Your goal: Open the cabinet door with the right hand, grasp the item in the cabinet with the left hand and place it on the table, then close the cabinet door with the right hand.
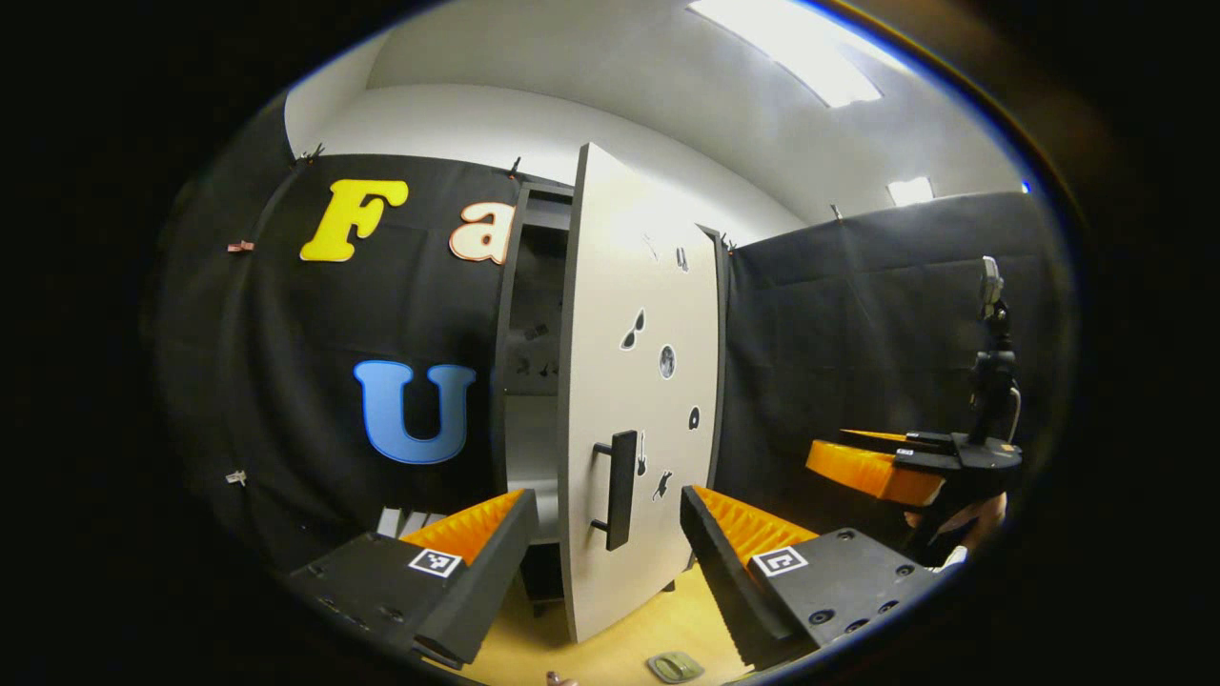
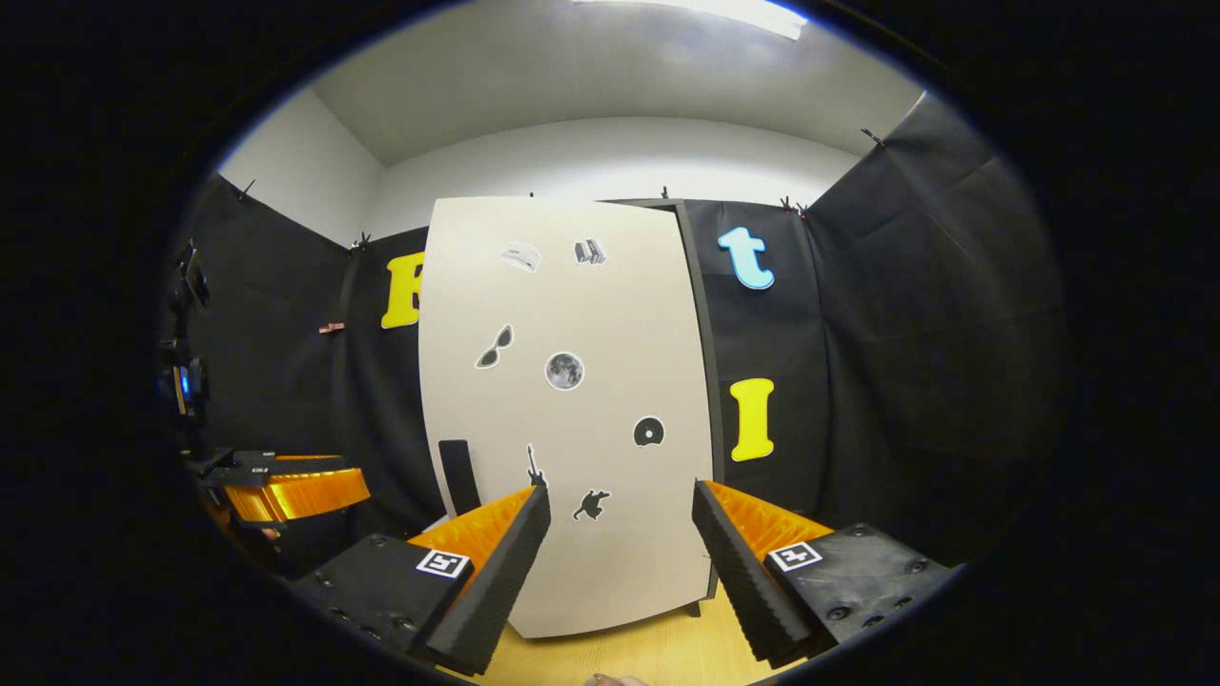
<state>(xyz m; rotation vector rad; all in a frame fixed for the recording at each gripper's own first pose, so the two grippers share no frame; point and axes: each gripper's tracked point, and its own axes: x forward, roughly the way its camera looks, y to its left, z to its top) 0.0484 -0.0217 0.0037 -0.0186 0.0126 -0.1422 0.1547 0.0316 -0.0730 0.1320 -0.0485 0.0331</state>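
We see both views lit evenly from above by bright rectangular ceiling light panels [image 1: 810, 57], which blow out to pure white in the left gripper view; a strip of the same glare sits at the top of the right gripper view. The pale, sticker-dotted cabinet door [image 2: 572, 410] reflects the light softly, without hotspots. The dark cabinet interior [image 1: 534, 324] stays in shadow. Fisheye distortion bows the door's straight edges, and detail softens and dims toward the rim, with a faint blue fringe.

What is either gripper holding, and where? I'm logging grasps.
Nothing: left gripper and right gripper are both open, apart from the cabinet door.
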